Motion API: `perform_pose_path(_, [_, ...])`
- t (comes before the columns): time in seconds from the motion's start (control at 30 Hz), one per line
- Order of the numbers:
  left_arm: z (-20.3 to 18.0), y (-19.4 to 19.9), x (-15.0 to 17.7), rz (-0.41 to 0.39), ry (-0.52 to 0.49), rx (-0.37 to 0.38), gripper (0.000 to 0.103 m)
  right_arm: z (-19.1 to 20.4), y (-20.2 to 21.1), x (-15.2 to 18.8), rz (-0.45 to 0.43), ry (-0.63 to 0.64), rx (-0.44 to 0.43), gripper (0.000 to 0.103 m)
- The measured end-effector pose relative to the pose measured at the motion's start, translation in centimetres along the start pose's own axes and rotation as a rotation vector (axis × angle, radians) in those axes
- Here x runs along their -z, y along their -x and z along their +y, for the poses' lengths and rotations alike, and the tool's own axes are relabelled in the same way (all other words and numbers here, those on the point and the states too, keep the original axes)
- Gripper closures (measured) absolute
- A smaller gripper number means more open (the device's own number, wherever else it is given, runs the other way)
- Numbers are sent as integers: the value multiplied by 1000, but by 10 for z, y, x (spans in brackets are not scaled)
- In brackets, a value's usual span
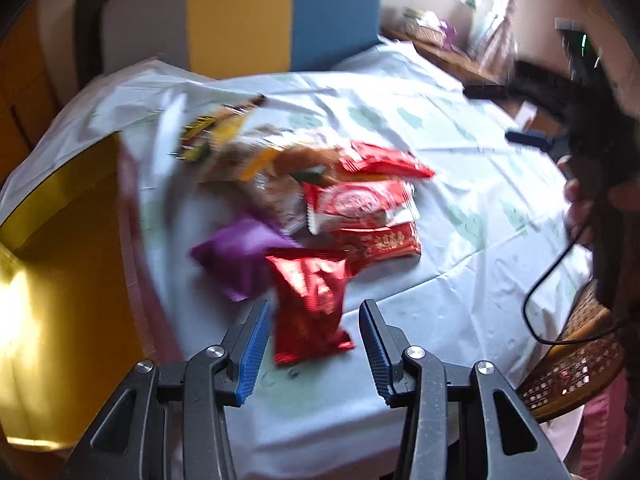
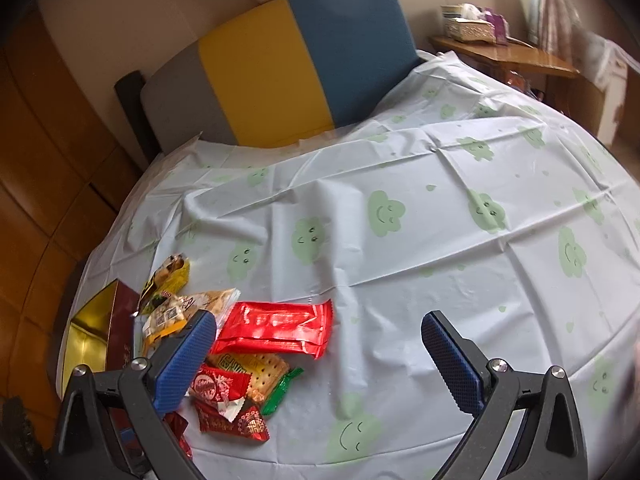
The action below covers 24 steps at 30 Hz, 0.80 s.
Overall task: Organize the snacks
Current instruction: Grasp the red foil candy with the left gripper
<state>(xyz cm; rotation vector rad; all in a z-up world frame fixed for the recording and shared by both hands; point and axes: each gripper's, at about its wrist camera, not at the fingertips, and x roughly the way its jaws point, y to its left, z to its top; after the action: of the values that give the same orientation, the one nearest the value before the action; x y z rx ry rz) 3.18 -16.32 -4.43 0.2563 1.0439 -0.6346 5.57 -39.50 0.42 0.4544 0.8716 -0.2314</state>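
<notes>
A heap of snack packets lies on the tablecloth (image 2: pixel 440 208). In the left wrist view a red foil packet (image 1: pixel 308 280) sits between the blue pads of my left gripper (image 1: pixel 315 306), with a gap on both sides, so the jaws stand open. Behind it are a purple packet (image 1: pixel 236 252), a red-and-white packet (image 1: pixel 356 206) and more red ones. My right gripper (image 2: pixel 319 317) is wide open over bare cloth, just right of a long red packet (image 2: pixel 276 328), a cracker packet (image 2: pixel 260 368) and a green candy (image 2: pixel 280 392).
An open box with a gold inside (image 1: pixel 60 280) stands at the table's left edge. A grey, yellow and blue chair back (image 2: pixel 280 72) rises behind the table. A wooden side table (image 2: pixel 508 56), a wicker seat (image 1: pixel 572 360) and a black cable (image 1: pixel 540 300) are on the right.
</notes>
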Motion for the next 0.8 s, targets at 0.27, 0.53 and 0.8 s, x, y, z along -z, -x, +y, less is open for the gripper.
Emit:
perform_pose_path(0.27, [-7, -33, -1, 17, -12, -4, 63, 10, -9, 2, 41, 59, -38, 0])
perform_pose_path(0.53, [0, 1, 18, -74, -6, 68, 69, 32, -19, 14, 98, 185, -55, 5])
perform_pose_path(0.8, [19, 35, 28, -123, 48, 109, 69, 83, -41, 50, 223, 466, -96, 33])
